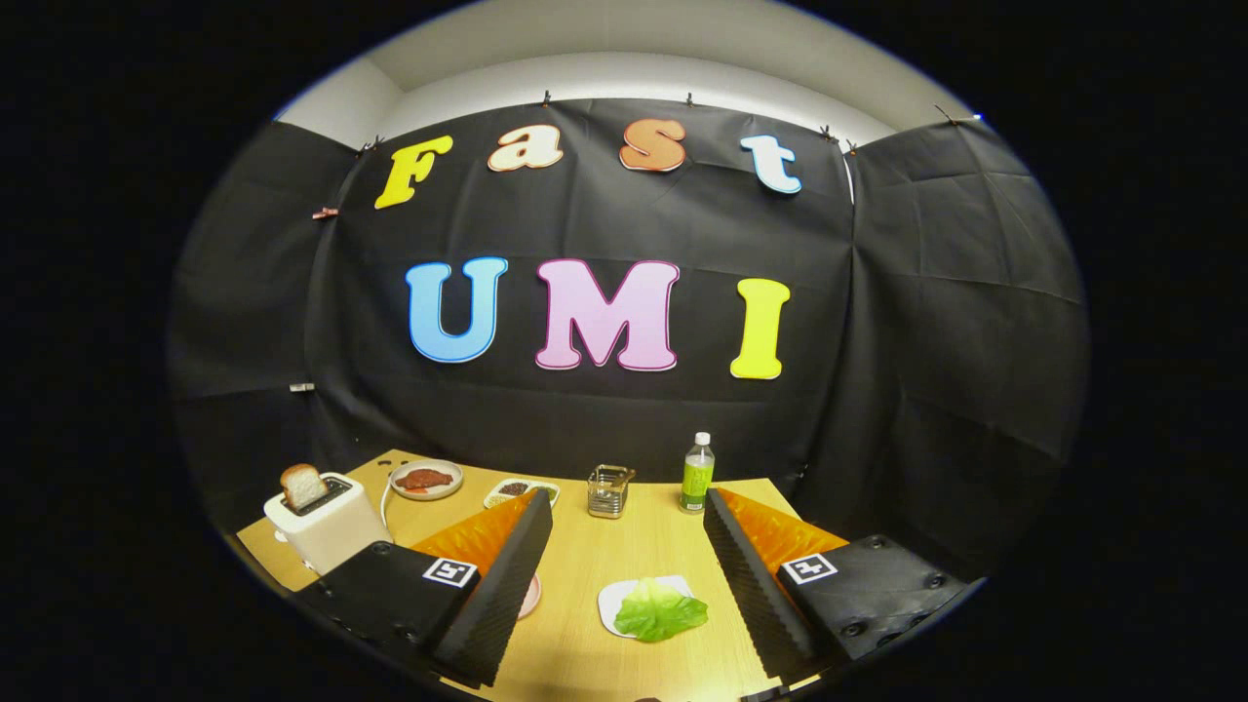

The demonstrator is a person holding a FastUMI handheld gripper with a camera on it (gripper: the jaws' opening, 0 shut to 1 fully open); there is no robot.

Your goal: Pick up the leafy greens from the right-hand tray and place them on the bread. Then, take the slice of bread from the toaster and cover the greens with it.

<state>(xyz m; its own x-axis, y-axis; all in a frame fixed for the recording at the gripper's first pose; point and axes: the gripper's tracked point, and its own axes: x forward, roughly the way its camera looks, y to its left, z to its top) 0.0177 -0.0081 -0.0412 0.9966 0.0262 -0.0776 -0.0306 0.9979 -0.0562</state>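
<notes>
A: One leaf of leafy greens is present. It lies on a white tray on the wooden table, between the two fingers and clear of both.

B: Gripper state?

A: The gripper stands wide apart. Its fingers hold nothing; neither finger touches the greens or the tray.

B: Bread count?

A: One slice of bread is visible. It stands upright in the slot of one white toaster, beyond the left finger at the table's left corner. A pink plate edge shows just beside the left finger's inner face; the finger hides whatever lies on it.

B: Remaining items?

A: Four, all toward the table's far side. One round plate carries a reddish item, near the toaster. One small oblong dish holds dark contents, partly behind the left fingertip. One clear square container stands near the centre. One green bottle with a white cap stands upright, just beyond the right fingertip.
</notes>
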